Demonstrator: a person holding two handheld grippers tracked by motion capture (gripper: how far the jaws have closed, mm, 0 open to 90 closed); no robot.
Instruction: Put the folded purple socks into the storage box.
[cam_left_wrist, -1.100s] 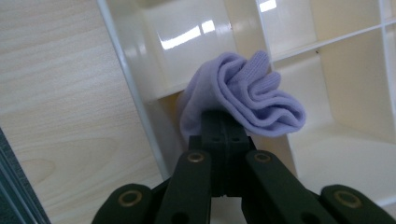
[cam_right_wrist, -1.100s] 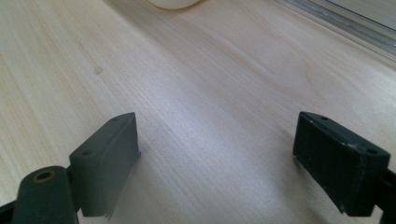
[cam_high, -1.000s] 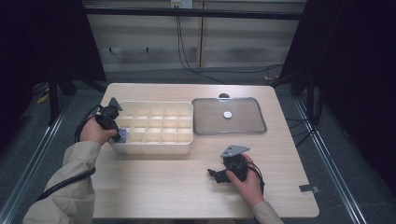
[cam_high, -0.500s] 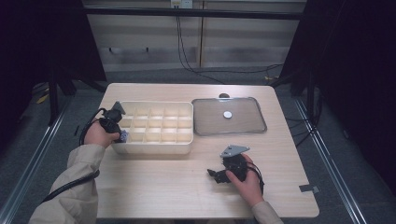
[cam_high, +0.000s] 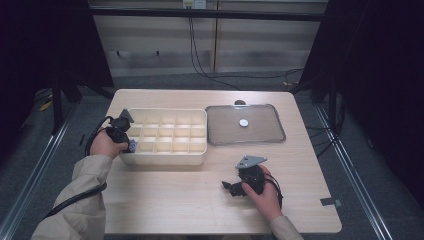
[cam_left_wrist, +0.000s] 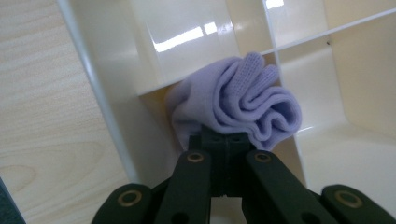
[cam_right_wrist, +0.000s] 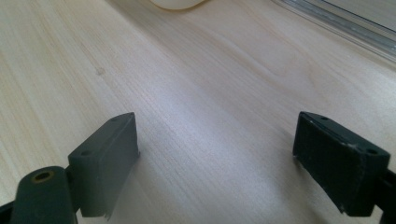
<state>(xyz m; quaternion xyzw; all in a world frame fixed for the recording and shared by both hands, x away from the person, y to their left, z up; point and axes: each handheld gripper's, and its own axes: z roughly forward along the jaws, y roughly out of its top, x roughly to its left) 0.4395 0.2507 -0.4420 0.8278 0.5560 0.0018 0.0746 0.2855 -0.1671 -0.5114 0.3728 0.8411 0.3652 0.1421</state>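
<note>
Nearest the camera in the high view, the person's right hand is resting its tongs (cam_high: 231, 188) low over the bare wooden surface (cam_high: 170, 200), well apart from everything else; in the right gripper view the jaws are standing wide apart over the wood grain with nothing between them.

Farther in, at the left, the left tongs (cam_left_wrist: 223, 140) are pinching a bunched lilac cloth (cam_left_wrist: 238, 100), apparently a small sock or glove, with the jaws closed tight on its near fold. In the left gripper view the cloth is sitting low inside the cream divided box (cam_high: 165, 135), in the corner cell nearest the left hand, pressed up against a divider wall. In the high view a scrap of lilac (cam_high: 132, 146) is showing at that same near-left corner.

Beyond the box, to its right, a clear lid (cam_high: 260, 135) is lying flat on the surface, just beside the box, with a small white disc at its middle.

By the look of it, the work is roughly midway: the cloth is already down in its cell, but the left tongs are not yet letting go. Releasing it is left to do, and likely fitting the lid; the other cells are looking empty.
</note>
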